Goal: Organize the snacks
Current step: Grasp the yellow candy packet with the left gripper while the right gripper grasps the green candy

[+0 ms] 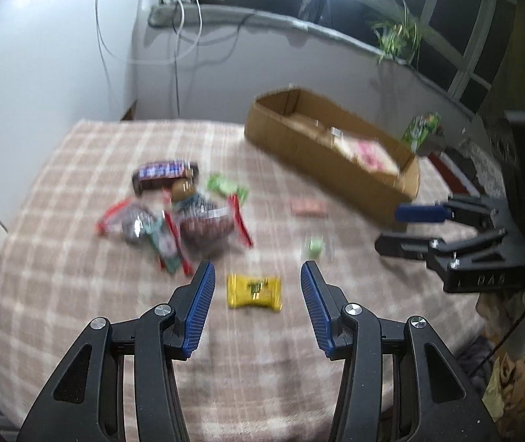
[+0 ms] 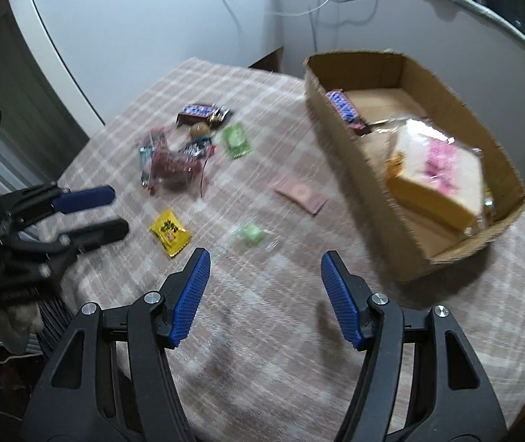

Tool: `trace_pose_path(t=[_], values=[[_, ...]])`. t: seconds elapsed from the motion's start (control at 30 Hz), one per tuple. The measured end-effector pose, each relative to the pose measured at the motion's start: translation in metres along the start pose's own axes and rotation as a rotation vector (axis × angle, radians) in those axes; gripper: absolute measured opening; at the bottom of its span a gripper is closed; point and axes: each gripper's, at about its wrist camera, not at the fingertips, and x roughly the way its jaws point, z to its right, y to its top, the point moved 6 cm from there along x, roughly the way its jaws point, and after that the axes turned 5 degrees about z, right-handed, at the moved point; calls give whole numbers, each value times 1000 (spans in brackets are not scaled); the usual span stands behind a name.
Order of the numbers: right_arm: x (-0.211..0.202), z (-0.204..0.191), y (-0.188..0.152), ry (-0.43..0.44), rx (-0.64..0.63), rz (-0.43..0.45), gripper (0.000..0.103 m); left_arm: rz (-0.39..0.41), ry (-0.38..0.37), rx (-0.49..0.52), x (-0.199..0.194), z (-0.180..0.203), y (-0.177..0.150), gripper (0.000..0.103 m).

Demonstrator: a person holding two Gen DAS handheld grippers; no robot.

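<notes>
Open brown cardboard box (image 2: 402, 169) on the plaid cloth (image 2: 262, 313), partly filled.
I see a blue-wrapped bar (image 2: 343, 108) and a pink-and-yellow packet (image 2: 443, 176) inside; loose snacks, including a yellow wrapper (image 1: 254, 292), lie outside. Left gripper (image 1: 256, 287) and right gripper (image 2: 264, 272): jaws apart, empty.

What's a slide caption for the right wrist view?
Open right gripper above checked cloth, loose snacks ahead, cardboard box partly filled.

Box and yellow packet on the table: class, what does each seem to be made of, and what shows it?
Box: brown corrugated cardboard, matte, with raw cut edges. Yellow packet: probably plastic film, slightly glossy, with crimped ends; blur leaves it uncertain.
</notes>
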Motion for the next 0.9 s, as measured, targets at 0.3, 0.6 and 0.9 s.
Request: trace_pose_path(t=[0.3,0.6,0.9], values=[[39,2,1,-22,-41,-63,65,-74,0,59,30,4,-26,49],[61,0,9,-25,-85,-82,64,-96,17,75,51,0,-24,52],[70,-7,8,-25,-103,-95,45,-72,28,95,55,2,-26,51]])
